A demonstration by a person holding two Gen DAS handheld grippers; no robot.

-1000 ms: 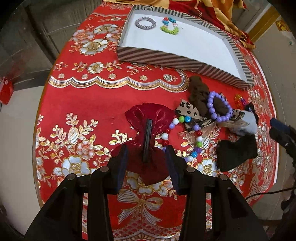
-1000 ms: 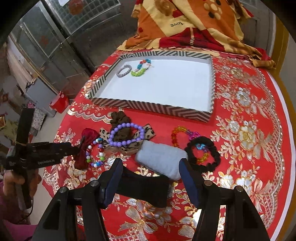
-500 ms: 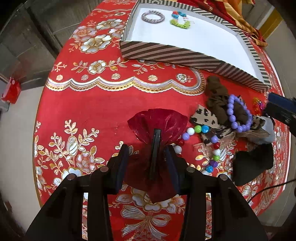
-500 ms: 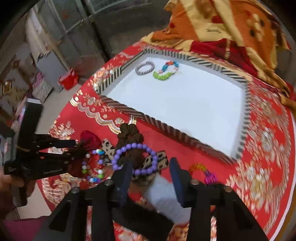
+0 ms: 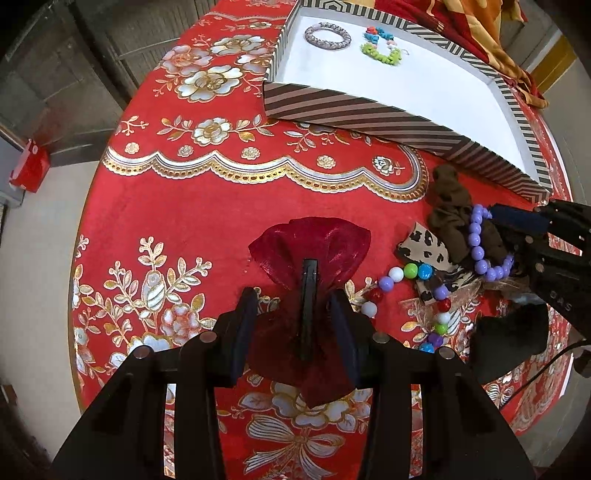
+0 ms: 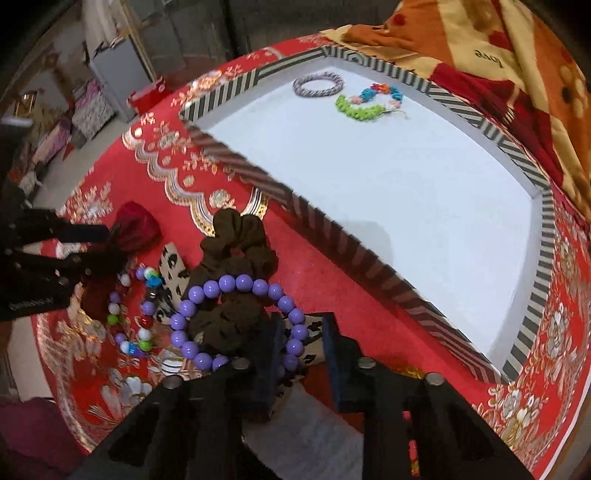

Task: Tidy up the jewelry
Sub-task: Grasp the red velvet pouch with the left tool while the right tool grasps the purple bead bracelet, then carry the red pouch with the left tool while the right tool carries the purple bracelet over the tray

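Observation:
A striped tray [image 5: 362, 110] with a white floor holds a grey braided bracelet [image 5: 327, 35] and a green-blue bead bracelet [image 5: 382, 44]; it also shows in the right wrist view [image 6: 258, 173]. My left gripper [image 5: 293, 306] is open, its fingers either side of a dark red pouch [image 5: 310, 243] with a black clip. My right gripper [image 6: 301, 341] is open, straddling the right side of a purple bead bracelet [image 6: 236, 284] that lies on a brown scrunchie [image 6: 236, 236]. A multicolour bead necklace [image 5: 406, 273] lies between the pouch and the scrunchie.
A leopard-print fabric piece [image 5: 424, 251] lies under the scrunchie. A black cloth [image 5: 509, 339] lies at the right. The round table has a red and gold cloth [image 5: 207, 206]. An orange blanket [image 6: 480, 40] lies behind the tray.
My right gripper has moved forward and left from the black cloth to the purple bracelet. My left gripper has moved forward over the red pouch.

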